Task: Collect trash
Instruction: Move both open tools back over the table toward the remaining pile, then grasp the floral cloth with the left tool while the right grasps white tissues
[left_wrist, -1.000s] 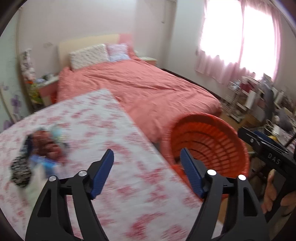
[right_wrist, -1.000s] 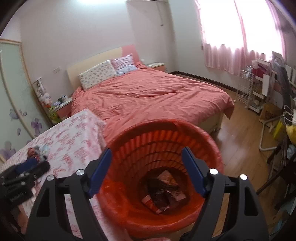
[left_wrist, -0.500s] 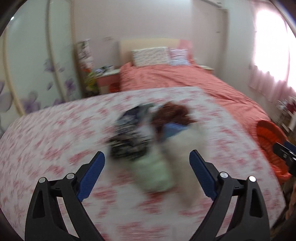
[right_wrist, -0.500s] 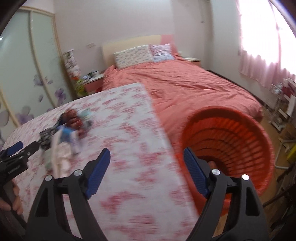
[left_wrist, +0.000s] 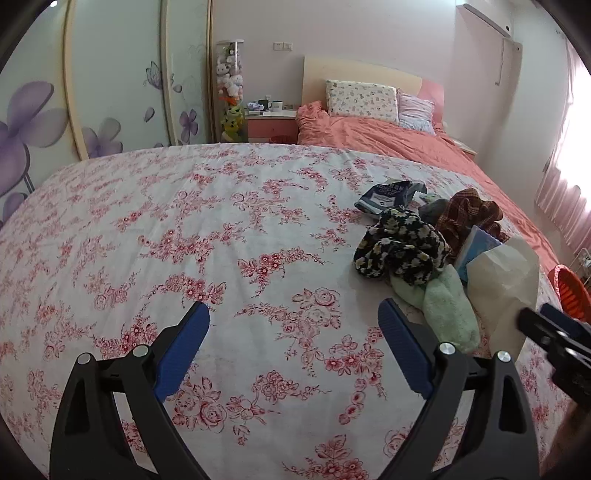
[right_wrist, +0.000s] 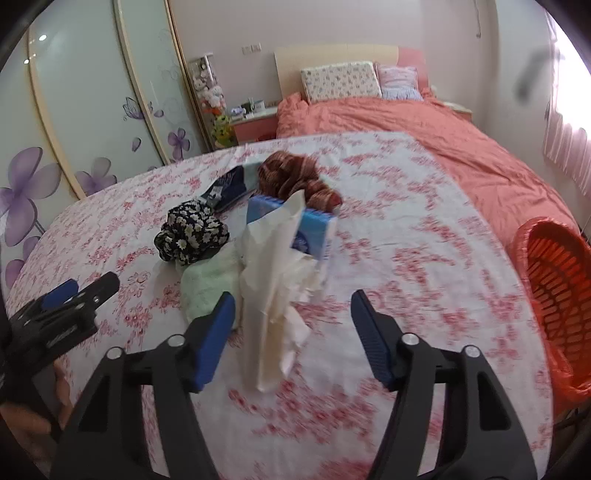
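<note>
Grippers first: my right gripper (right_wrist: 291, 328) has its blue fingers spread wide, and a tall, crumpled cream paper bag (right_wrist: 275, 291) stands between them, but I can't tell if they touch it. My left gripper (left_wrist: 293, 345) is spread wide too, with only the white cloth with red flowers (left_wrist: 221, 236) under it. Just right of its right finger lies a soft, pale green fuzzy cloth (left_wrist: 447, 310). Behind that sits a black rag with white daisies (left_wrist: 400, 247), a blue packet (right_wrist: 310, 232), a brown checked cloth (left_wrist: 467, 214) and a dark blue wrapper (left_wrist: 388, 192), all bunched close together. My round orange plastic basket (right_wrist: 557, 291) waits well apart, off the right edge of the table. A big bed with a pink-orange cover (right_wrist: 461, 136) is behind.
</note>
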